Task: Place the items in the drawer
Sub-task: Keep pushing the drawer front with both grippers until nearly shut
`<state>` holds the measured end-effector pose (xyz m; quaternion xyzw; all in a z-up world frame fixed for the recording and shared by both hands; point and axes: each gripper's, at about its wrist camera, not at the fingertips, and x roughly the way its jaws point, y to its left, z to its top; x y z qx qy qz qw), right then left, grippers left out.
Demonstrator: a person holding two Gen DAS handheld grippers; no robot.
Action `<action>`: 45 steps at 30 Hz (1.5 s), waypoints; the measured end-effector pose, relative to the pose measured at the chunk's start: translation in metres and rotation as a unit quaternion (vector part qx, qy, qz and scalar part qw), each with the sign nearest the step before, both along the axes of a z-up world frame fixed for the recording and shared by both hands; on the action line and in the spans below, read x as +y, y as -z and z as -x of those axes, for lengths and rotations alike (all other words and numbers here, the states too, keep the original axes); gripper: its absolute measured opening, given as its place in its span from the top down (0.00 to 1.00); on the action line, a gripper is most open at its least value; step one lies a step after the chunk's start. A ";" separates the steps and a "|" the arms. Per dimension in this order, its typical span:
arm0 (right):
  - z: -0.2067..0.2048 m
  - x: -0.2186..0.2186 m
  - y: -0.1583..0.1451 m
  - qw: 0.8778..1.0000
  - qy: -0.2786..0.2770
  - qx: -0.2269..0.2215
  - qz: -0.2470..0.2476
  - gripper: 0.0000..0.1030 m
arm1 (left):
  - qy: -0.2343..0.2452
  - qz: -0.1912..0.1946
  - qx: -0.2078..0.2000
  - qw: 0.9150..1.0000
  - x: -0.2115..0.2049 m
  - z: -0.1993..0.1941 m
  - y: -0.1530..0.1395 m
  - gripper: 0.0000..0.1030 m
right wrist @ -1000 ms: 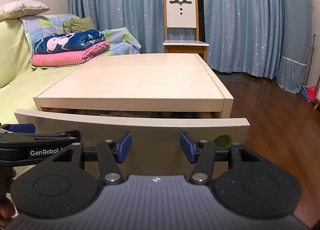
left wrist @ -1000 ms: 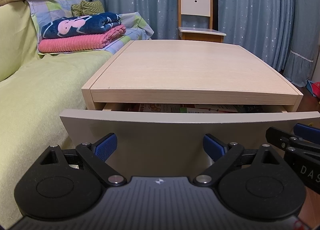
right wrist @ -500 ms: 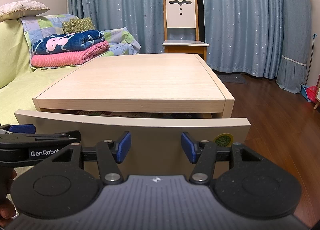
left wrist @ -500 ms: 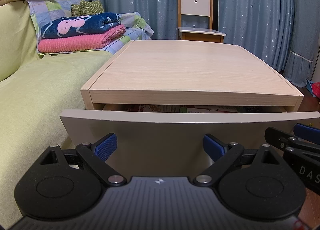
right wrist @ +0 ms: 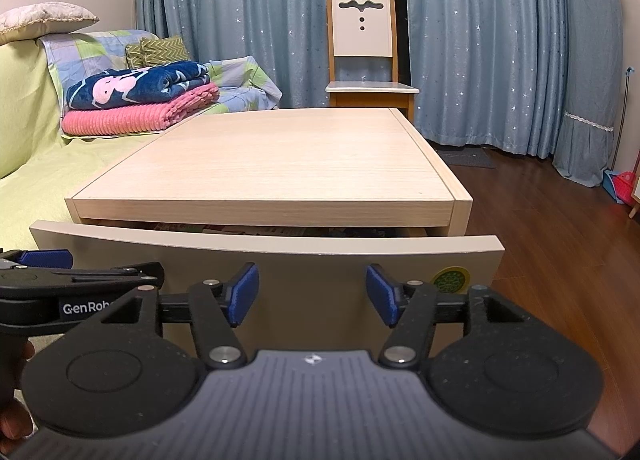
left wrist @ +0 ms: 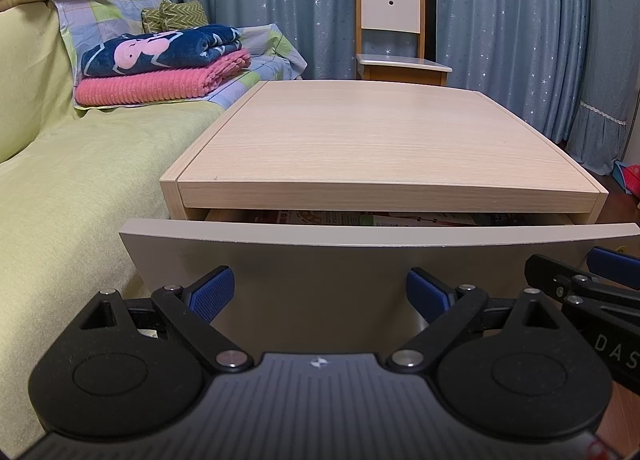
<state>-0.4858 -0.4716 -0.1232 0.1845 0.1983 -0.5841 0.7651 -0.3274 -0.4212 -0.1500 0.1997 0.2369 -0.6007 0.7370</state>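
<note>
Low light-wood table (left wrist: pixel 360 139) beside a sofa with a green cover (left wrist: pixel 68 187); tabletop bare. Drawer (left wrist: pixel 360 260) under the tabletop's near edge sits slightly pulled out, its grey front panel tilted toward the cameras. Through the narrow gap between the tabletop's near edge and the panel's top, printed paper items (left wrist: pixel 360 217) lie inside the drawer; what exactly they are is too little exposed to tell. Left gripper (left wrist: pixel 320 294) faces the left half of the drawer front, blue pads spread wide, nothing between them; contact with the panel cannot be told. Right gripper (right wrist: pixel 312 294) faces the right half of the same panel, pads also spread wide and empty, just left of a round green sticker (right wrist: pixel 450 280) near the panel's right end. The two grippers sit side by side, each visible at the edge of the other's view. On the sofa, well beyond the table's far left corner, a navy blanket (left wrist: pixel 160 49) lies folded on a pink one (left wrist: pixel 160 81). A white-backed chair (right wrist: pixel 366 59) stands past the table's far edge, against blue star-print curtains (right wrist: pixel 480 39).
</note>
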 end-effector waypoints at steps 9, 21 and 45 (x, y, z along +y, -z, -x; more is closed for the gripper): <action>0.001 -0.001 0.001 1.000 0.002 -0.002 0.001 0.44 | -0.001 0.001 0.001 1.000 -0.002 -0.001 -0.001 0.08; 0.001 -0.004 0.000 1.000 0.003 -0.003 0.001 0.44 | -0.002 0.002 0.001 1.000 -0.004 0.000 0.000 0.08; 0.005 -0.011 -0.002 1.000 0.005 -0.004 0.002 0.43 | -0.003 0.003 0.004 1.000 -0.008 -0.003 -0.002 0.08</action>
